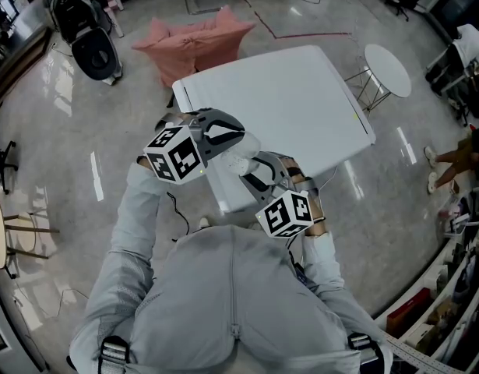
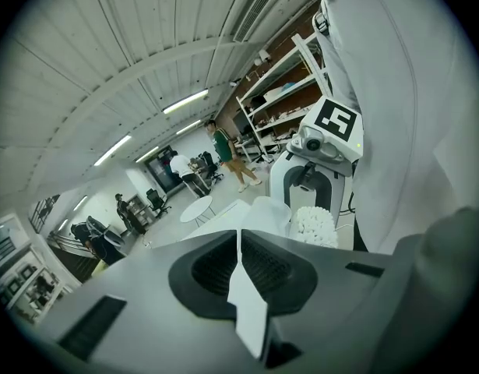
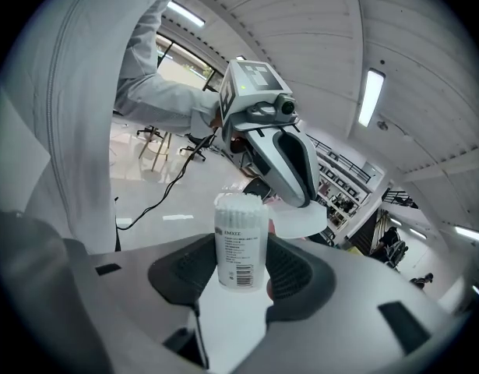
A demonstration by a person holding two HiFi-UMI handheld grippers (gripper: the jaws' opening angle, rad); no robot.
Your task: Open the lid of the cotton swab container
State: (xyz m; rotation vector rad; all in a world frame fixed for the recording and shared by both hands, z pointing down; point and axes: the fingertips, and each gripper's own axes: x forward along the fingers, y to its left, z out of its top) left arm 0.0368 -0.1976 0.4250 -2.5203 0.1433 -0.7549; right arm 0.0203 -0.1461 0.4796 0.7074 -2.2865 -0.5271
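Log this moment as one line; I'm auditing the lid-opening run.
right gripper: shut on cotton swab container | left gripper: shut on lid | lid: off container, swabs exposed

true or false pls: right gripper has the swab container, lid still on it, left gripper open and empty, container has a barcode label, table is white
1. The right gripper holds the cotton swab container upright between its jaws. True.
2. The lid is still on the container. False: the lid is off to one side, and the swab tips show at the open top.
3. The left gripper is open and empty. False: the left gripper is shut on the lid's edge.
4. The container carries a label with a barcode. True.
5. The table is white. True.
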